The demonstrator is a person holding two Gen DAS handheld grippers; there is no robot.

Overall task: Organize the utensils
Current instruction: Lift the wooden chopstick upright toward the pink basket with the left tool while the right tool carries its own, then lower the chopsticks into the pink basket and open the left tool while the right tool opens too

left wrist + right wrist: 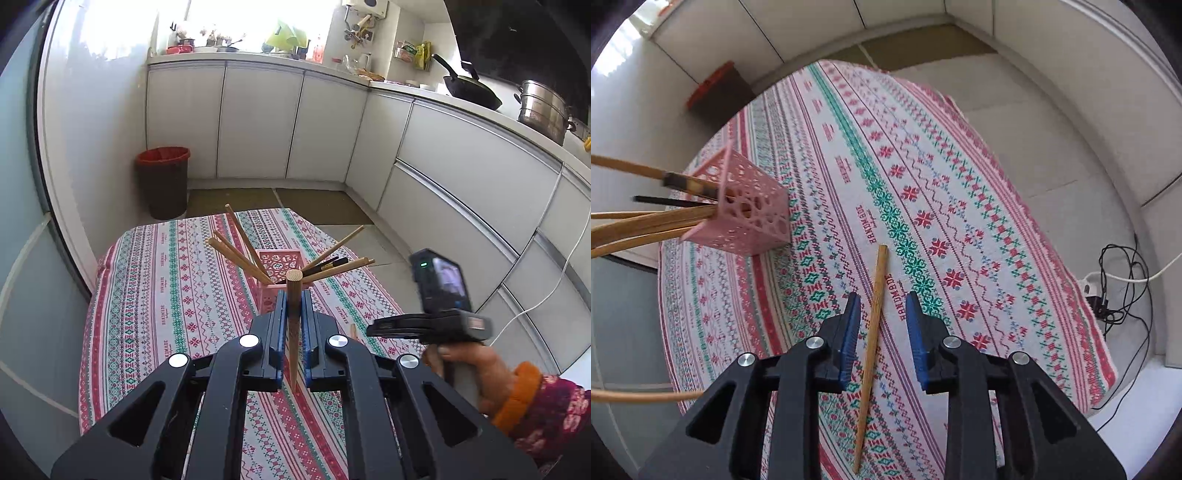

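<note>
The left gripper (293,314) fingers clamp a round, light-brown wooden chopstick (293,325) upright. Between the right gripper (882,317) fingers, parted and not touching, a slender tapered bamboo chopstick (871,343) lies on the patterned tabletop (960,206).

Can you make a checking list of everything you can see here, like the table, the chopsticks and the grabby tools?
Surface: table under a patterned cloth.
Job's things: pink holder with chopsticks fanned out; one loose chopstick flat on the cloth.
Clutter: nothing seen on the cloth.
Grippers: left tool shut on a held chopstick; right tool open, straddling the loose chopstick without touching.
Cables: black and white cables on the floor beside the table.
Surroundings: white cabinets, red-rimmed bin, pots on the counter.
</note>
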